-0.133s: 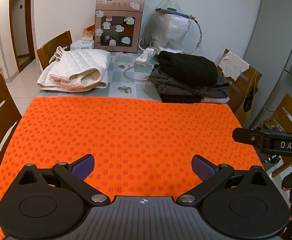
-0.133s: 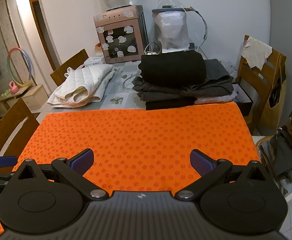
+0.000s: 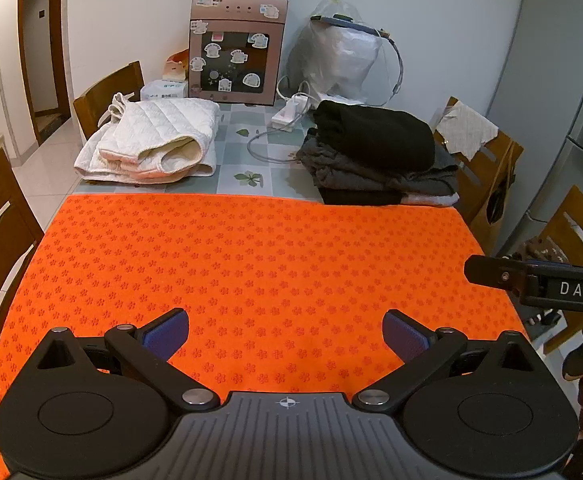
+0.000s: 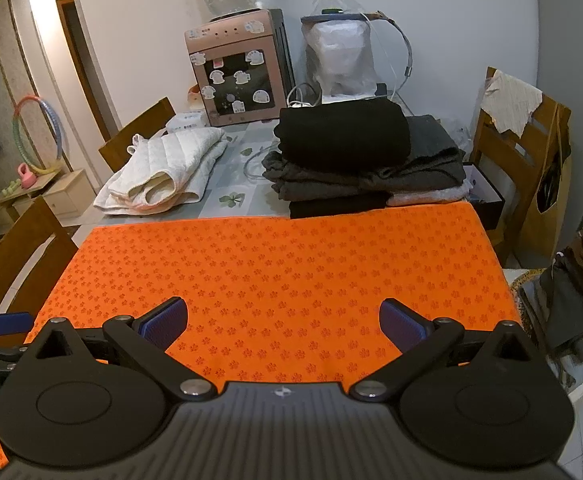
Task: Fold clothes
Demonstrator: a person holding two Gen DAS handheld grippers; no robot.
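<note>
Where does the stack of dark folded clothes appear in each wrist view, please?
Left wrist view: the stack of dark folded clothes lies right of centre, just beyond the orange mat's far edge.
Right wrist view: the stack sits near centre, at the same far edge.
Shared landmark: the pink water dispenser stands behind and left of it.

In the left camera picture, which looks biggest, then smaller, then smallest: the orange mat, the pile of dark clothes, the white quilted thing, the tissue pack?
1. Orange mat, but it is also nearest the camera.
2 and 3. Pile of dark clothes and white quilted thing look about alike.
4. Tissue pack.
</note>
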